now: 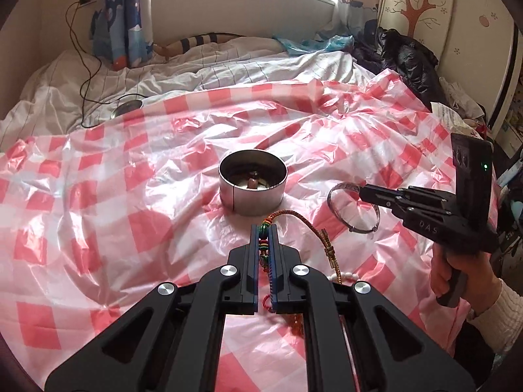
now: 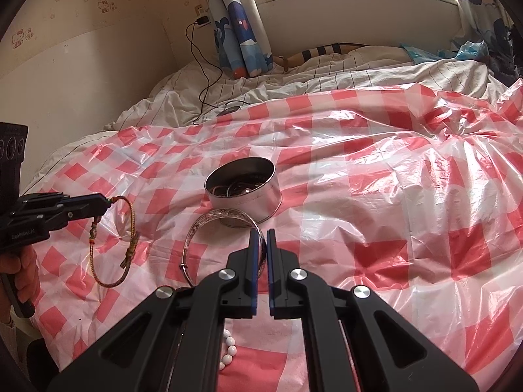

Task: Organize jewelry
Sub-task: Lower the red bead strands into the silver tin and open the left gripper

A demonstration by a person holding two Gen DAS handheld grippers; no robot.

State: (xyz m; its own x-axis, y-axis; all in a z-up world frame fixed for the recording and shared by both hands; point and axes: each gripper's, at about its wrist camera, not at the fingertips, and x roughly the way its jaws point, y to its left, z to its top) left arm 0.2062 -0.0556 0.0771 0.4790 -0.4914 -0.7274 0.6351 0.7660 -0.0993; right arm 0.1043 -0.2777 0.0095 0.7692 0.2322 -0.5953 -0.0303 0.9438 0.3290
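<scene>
Two grippers clamped: your left gripper (image 1: 264, 228) pinches the braided cord bracelet (image 2: 111, 245) above the bed, your right gripper (image 2: 261, 233) grips the silver bangle (image 2: 209, 225) beside the round tin (image 2: 243, 189).

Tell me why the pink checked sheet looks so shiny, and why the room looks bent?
Left wrist view: window daylight bounces off the crinkled pink-and-white checked plastic sheet, making white glare; the fisheye lens curves the walls. Right wrist view: same glare, strongest at right; the window is washed out, and the round silver metal tin stays sharp.
</scene>
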